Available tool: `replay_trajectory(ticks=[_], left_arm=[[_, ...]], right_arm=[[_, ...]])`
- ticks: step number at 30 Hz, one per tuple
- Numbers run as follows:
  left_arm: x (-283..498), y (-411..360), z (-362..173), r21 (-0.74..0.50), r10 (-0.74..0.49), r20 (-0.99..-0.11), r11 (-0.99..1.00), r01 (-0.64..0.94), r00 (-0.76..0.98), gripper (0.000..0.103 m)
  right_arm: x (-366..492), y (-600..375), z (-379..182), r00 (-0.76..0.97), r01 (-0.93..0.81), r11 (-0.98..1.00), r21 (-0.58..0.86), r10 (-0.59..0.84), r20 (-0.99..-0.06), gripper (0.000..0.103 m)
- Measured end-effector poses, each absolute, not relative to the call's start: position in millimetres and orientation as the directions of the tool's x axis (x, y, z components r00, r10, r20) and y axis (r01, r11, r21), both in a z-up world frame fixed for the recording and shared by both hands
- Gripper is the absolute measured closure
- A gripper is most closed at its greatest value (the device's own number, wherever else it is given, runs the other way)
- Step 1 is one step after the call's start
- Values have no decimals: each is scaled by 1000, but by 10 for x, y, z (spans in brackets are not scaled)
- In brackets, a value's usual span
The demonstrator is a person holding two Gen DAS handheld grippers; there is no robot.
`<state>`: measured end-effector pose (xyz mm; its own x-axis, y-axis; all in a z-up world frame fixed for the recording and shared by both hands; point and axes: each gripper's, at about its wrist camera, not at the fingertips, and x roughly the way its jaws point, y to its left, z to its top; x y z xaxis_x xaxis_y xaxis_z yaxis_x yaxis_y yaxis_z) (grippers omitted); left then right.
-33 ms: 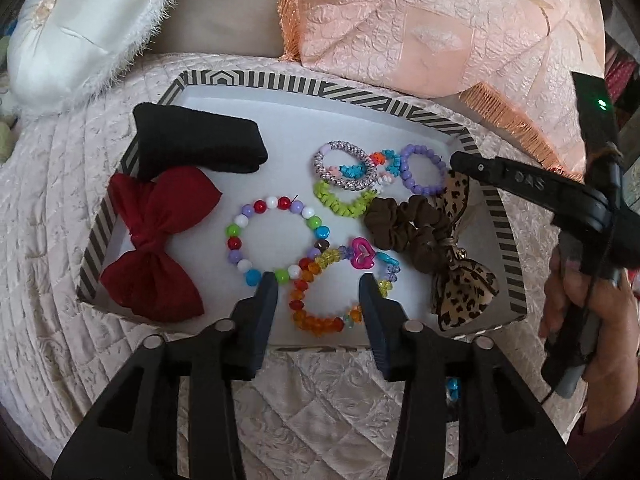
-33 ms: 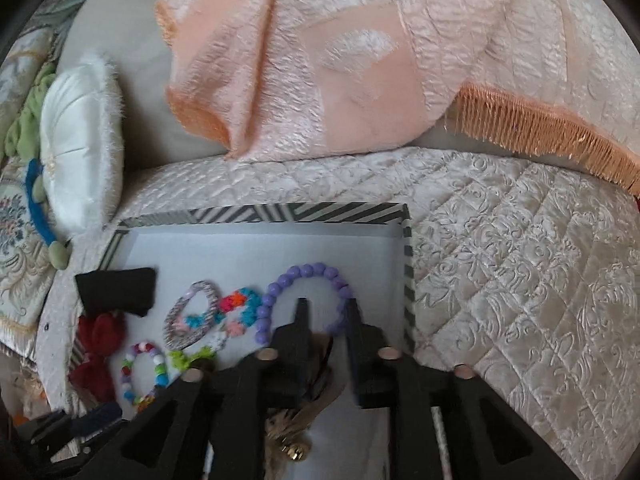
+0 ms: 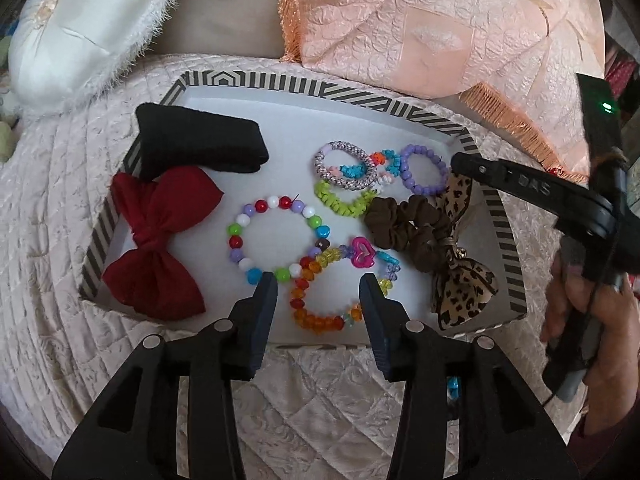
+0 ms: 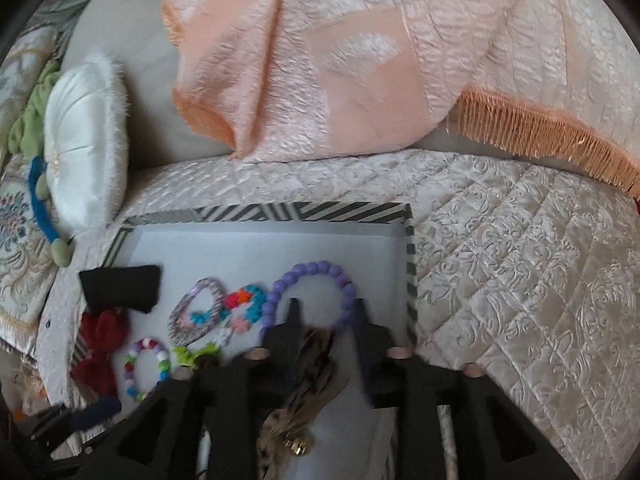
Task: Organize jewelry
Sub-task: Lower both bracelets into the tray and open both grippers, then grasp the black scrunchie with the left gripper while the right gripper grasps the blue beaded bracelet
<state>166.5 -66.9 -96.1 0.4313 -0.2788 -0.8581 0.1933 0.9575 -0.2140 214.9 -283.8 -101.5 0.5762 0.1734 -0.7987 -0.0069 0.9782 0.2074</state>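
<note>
A striped-rim tray (image 3: 100,236) with a white floor lies on a quilted bed. In it are a black cloth (image 3: 200,146), a red bow (image 3: 156,240), a multicolour bead bracelet (image 3: 276,236), an orange-yellow bead bracelet with a pink heart (image 3: 332,280), a purple bead bracelet (image 3: 424,168), small bands (image 3: 344,168), a brown scrunchie (image 3: 404,228) and a leopard bow (image 3: 460,280). My left gripper (image 3: 318,288) is open over the orange bracelet. My right gripper (image 4: 326,312) is open above the leopard bow (image 4: 308,360), by the purple bracelet (image 4: 310,272); it also shows in the left wrist view (image 3: 500,176).
A white round cushion (image 3: 84,20) lies at the back left and a peach fringed cushion (image 3: 440,28) at the back right. The tray's right rim (image 4: 410,280) borders quilted bedspread (image 4: 520,280). A small blue bead (image 3: 453,386) lies on the quilt under my left gripper.
</note>
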Motion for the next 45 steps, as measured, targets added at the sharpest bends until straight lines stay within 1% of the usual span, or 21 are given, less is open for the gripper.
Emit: replay_trajectory(ticks=[6, 10, 16, 24, 28, 31, 38, 42, 45], left_arm=[[1508, -587, -884, -171, -234, -855, 970, 175, 463, 61], [1383, -541, -813, -145, -209, -848, 975, 166, 487, 61], [1120, -501, -689, -135, -207, -833, 976, 174, 514, 61], [781, -496, -547, -129, -215, -818, 972, 195, 533, 60], [652, -466, -504, -162, -244, -814, 967, 197, 528, 52], [582, -447, -490, -187, -263, -814, 963, 195, 518, 48], [485, -498, -543, -215, -287, -827, 956, 200, 483, 47], [471, -552, -625, -221, -294, -840, 953, 206, 457, 47], [523, -615, -722, -245, -315, -847, 946, 211, 429, 47]], right_arm=[[1842, -2694, -920, 572, -38, 974, 223, 204, -794, 66], [1534, -2591, -785, 583, -64, 978, 197, 197, -788, 66], [1034, -2535, -606, 607, -86, 975, 206, 215, -765, 64], [514, -2542, -552, 625, -81, 978, 194, 202, -754, 64], [319, -2593, -572, 618, -73, 982, 175, 183, -765, 64], [186, -2679, -607, 613, -57, 982, 179, 176, -770, 64], [27, -2804, -799, 585, -37, 983, 181, 168, -794, 64], [65, -2803, -960, 571, -31, 987, 156, 146, -808, 64], [118, -2817, -1062, 562, -24, 986, 163, 149, -814, 64]])
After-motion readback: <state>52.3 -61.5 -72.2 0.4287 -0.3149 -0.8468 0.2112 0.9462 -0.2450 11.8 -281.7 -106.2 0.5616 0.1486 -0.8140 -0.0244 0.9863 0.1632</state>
